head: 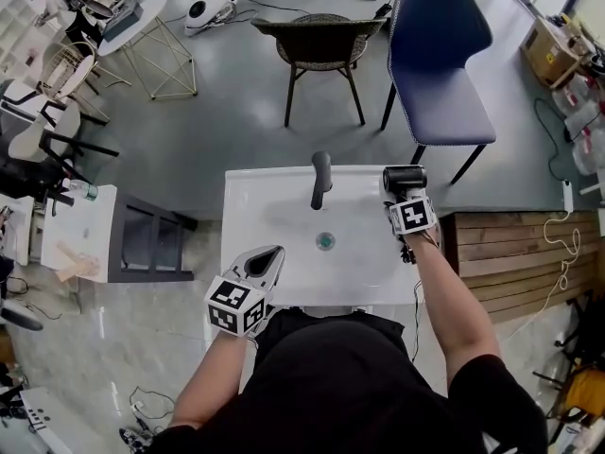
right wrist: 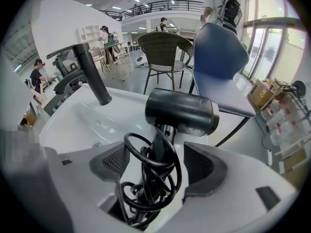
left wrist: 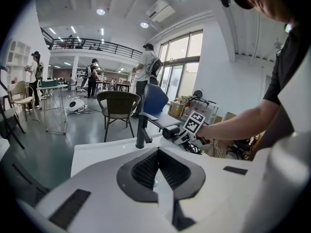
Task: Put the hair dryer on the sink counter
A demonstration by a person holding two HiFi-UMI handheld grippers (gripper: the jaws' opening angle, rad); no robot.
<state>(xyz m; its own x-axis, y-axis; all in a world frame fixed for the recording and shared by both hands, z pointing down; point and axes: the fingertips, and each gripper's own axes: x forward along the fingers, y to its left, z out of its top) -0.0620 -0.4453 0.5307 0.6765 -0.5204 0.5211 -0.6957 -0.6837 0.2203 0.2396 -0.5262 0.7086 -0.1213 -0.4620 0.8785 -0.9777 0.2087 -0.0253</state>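
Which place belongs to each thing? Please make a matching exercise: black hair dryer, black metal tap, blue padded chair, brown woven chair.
1 black hair dryer
2 black metal tap
3 blue padded chair
4 brown woven chair

a back middle of white sink counter
b floor beyond counter's right corner
c counter's right rear corner
d floor straight beyond tap

Pairs: 1-c, 2-a, 3-b, 4-d
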